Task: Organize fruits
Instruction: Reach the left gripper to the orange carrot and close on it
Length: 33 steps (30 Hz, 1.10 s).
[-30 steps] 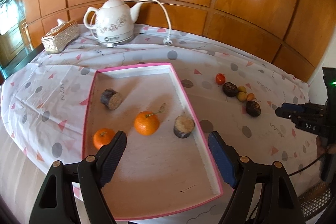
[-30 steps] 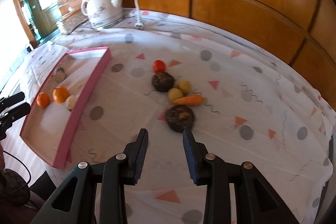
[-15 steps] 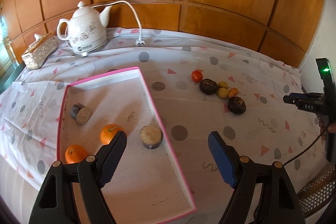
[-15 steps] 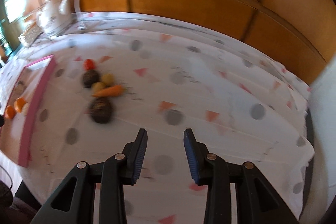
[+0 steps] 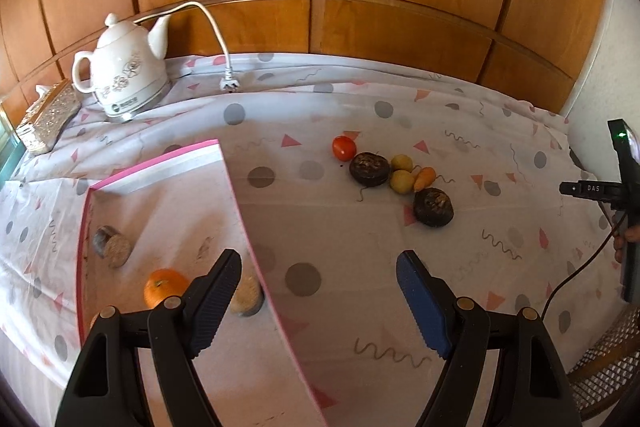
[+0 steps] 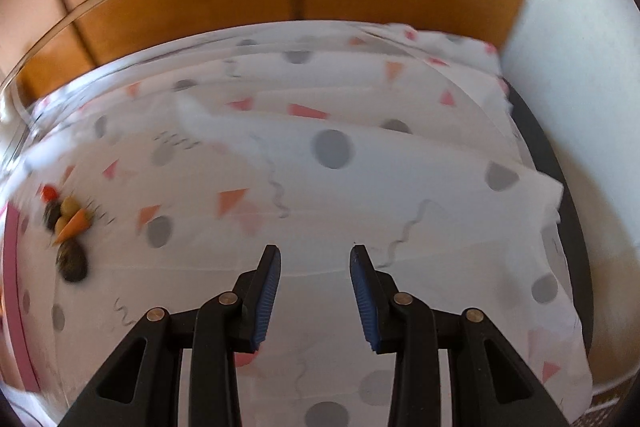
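Tray [image 5: 160, 167] sits left on the surface [image 5: 320, 227]; the fruit cluster [image 5: 394, 175] lies ahead-right of your left gripper [image 5: 320, 301], jaws wide apart. Right gripper [image 6: 315, 301], jaws apart and empty, has the cluster far off to its left.

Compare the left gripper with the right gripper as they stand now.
The left gripper is spread wide; the right gripper is open more narrowly. The left gripper hangs over the pink tray edge, facing the loose fruit pile; the right gripper points at bare tablecloth, that view blurred. Both hold nothing.
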Tool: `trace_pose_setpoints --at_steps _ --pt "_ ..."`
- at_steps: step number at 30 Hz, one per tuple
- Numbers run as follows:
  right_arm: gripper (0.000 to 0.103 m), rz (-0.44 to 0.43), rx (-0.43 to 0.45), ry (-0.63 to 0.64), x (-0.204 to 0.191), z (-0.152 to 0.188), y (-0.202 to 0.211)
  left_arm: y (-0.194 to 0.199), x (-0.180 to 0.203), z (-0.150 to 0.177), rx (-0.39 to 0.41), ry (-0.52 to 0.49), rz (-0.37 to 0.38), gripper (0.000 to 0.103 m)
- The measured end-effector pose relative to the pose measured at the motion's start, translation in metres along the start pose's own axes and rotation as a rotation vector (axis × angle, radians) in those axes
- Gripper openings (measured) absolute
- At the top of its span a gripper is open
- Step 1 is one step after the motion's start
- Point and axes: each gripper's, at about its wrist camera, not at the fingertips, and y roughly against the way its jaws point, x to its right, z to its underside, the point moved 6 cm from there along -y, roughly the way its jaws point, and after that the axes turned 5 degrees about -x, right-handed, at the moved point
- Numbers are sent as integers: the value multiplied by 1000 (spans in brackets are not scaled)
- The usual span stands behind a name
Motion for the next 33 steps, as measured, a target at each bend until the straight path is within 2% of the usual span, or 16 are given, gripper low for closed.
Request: trace_pose_setpoints --at_steps 2,5,10,16,18,24,29,33 --pt "36 23 -11 -52 14 -1 -3 -6 4 -4 -10 -5 13 79" --pt "36 26 -30 -122 31 -2 -7 -16 15 -11 -32 -12 48 70" --pt "36 50 -23 -200 50 -2 -4 -39 39 -25 -74 -32 112 49" --pt "36 40 -22 -287 66 -2 -3 -69 65 -38 -129 -33 163 36" --pt "36 28 -24 -296 67 -3 -4 -74 73 -43 -131 -48 172 35" --pt "36 13 -22 -276 61 -5 -4 -91 109 -71 -131 -207 175 29" --pt "36 3 -19 -281 62 -6 -3 -117 139 -80 -202 -393 164 28" --pt "36 -1 -15 -326 72 -6 -2 -136 144 -79 -253 -469 132 28"
